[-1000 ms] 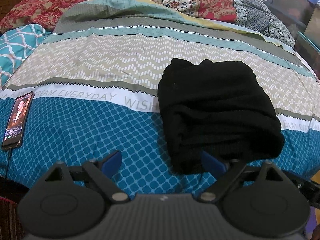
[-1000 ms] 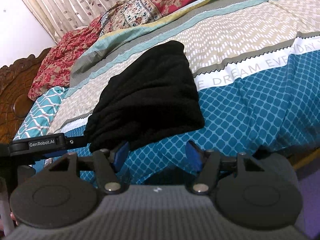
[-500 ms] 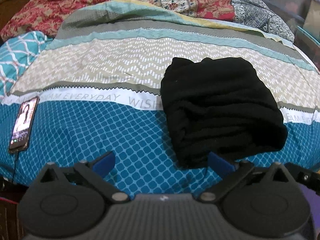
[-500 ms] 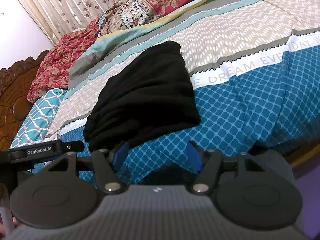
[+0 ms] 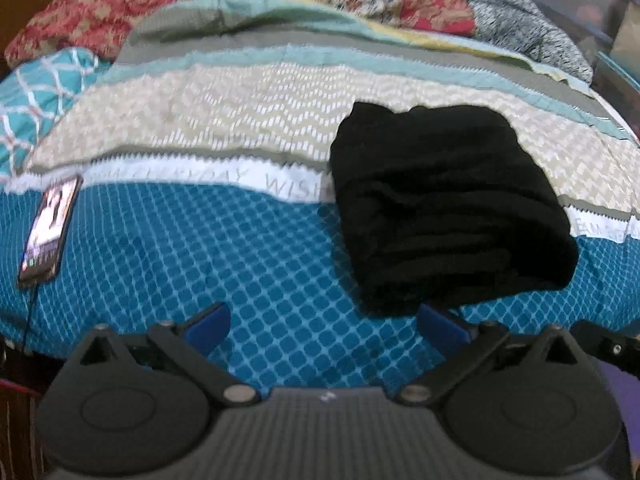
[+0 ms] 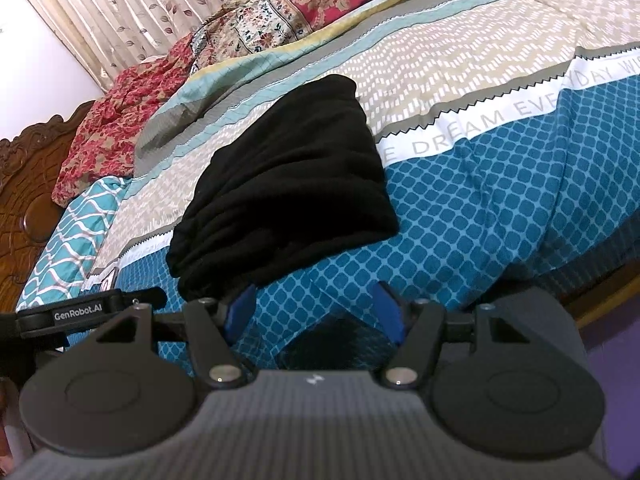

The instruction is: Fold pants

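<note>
The black pants [image 5: 444, 208] lie folded in a compact stack on the bedspread [image 5: 248, 248]; my left gripper [image 5: 324, 322] and right gripper [image 6: 316, 312] gape empty, little seems left

You have a bedspread [image 5: 168, 248] covering the bed, and it serves as your landmark: its near part is teal with a lattice of rounded squares, then comes a white band with grey lettering, then a beige zigzag stripe, then grey and pale aqua bands. On the teal part, near the bedspread's left edge in the left wrist view, a phone [image 5: 50, 232] lies face up with its screen lit and a cable leaving its near end. Beyond the bedspread's far edge you see a bunched red floral quilt [image 6: 120, 120]. Behind that hangs a leaf-patterned curtain [image 6: 132, 0]. A carved wooden headboard [image 6: 20, 184] stands at the bedspread's left in the right wrist view, with a teal wavy-patterned pillow [image 6: 68, 240] just beside it.
</note>
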The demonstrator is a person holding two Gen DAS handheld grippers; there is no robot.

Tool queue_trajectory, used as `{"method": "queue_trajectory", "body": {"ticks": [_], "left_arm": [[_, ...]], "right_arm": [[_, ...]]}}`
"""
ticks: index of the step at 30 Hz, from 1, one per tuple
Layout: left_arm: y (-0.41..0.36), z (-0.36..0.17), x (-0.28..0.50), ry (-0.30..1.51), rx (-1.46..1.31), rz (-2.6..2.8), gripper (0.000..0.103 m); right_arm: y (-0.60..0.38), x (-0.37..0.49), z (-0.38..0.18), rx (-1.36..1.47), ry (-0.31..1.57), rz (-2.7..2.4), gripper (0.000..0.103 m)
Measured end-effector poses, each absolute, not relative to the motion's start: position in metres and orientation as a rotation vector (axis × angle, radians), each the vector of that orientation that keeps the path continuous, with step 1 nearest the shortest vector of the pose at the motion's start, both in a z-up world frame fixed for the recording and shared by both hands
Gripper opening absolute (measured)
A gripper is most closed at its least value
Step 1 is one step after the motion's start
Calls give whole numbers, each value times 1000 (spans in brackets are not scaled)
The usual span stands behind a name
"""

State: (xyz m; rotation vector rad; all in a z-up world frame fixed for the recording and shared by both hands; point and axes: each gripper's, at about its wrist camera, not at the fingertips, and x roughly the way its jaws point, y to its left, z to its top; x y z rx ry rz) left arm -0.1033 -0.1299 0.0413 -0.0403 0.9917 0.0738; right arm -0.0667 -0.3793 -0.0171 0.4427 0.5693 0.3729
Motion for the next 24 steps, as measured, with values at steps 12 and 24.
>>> {"method": "queue_trajectory", "body": {"ticks": [12, 24], "left_arm": [[-127, 37, -105, 985, 15, 160, 103], [-134, 28, -102, 1011, 49, 144, 103]], "right_arm": [[-379, -66, -23, 471, 592, 363, 67], [-380, -66, -25, 473, 585, 361, 73]]}}
